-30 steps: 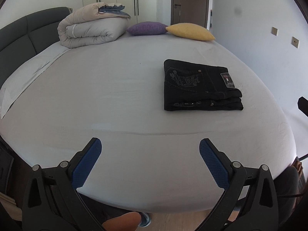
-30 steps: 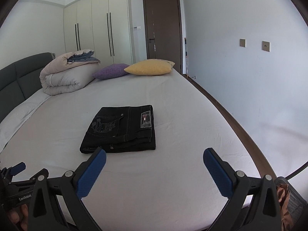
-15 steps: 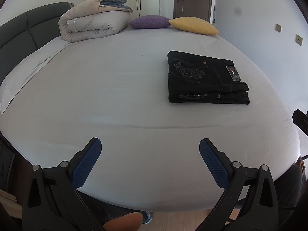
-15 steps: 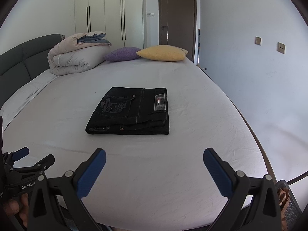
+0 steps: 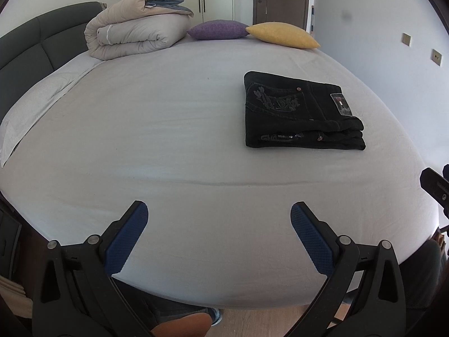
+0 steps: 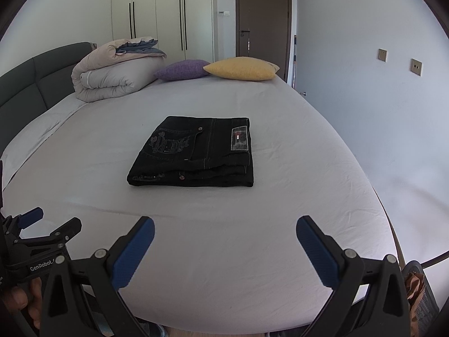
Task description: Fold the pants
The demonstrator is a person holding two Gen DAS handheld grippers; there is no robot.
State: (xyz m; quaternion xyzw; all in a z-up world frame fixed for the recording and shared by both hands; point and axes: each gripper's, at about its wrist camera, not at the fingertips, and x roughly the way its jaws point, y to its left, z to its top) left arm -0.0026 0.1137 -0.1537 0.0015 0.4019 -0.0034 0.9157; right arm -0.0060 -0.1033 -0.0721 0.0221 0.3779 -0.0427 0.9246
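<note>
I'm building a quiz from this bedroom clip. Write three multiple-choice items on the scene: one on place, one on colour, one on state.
1. Where do the black pants lie?
A. on the bed's sheet
B. on the rolled duvet
C. on the floor

2. Which colours are the two cushions?
A. red and green
B. purple and yellow
C. both white

3. How do the left gripper and right gripper stand?
A. both open and empty
B. both shut on the pants
C. one holding a cushion

Answers: 1 A, the folded pants rest flat on the sheet, apart from the duvet. 2 B, one of each sits at the far edge. 3 A, both sets of blue pads are spread wide with only sheet between them.
</note>
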